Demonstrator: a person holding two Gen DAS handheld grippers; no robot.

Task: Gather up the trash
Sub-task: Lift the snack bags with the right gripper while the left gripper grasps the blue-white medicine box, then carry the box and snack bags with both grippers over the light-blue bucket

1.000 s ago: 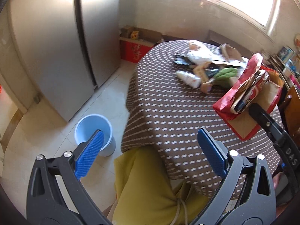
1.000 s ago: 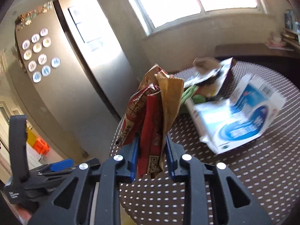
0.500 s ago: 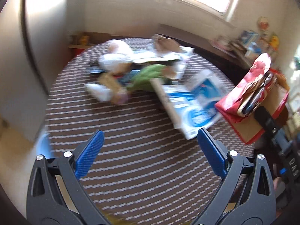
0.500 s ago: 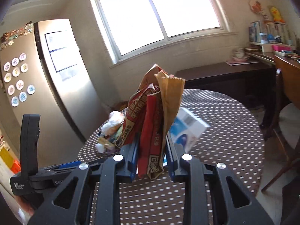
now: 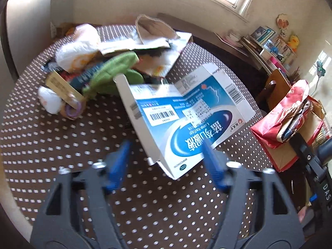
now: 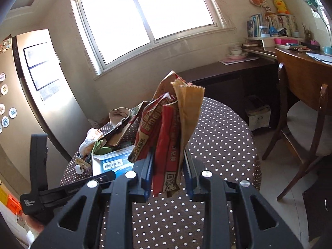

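Closing around the near corner of the blue box [image 5: 186, 122], the left gripper [image 5: 166, 166] is not yet pinching it, while the right gripper [image 6: 168, 174] is clamping wrappers [image 6: 172, 132].

I'm in a home, in a lived-in dining corner next to the kitchen. A tall steel fridge [image 6: 35, 95] dotted with round magnets stands by the big sliding window [image 6: 145, 16]. My round table [image 6: 224, 137] wears a brown polka-dot cloth. A wooden chair [image 6: 300, 128] with a cushioned seat sits at a second wooden table. Bowls [image 6: 236, 51] are stacked on a dark sideboard, and a shelf [image 6: 274, 27] holds books and a yellow duck toy [image 6: 280, 5].
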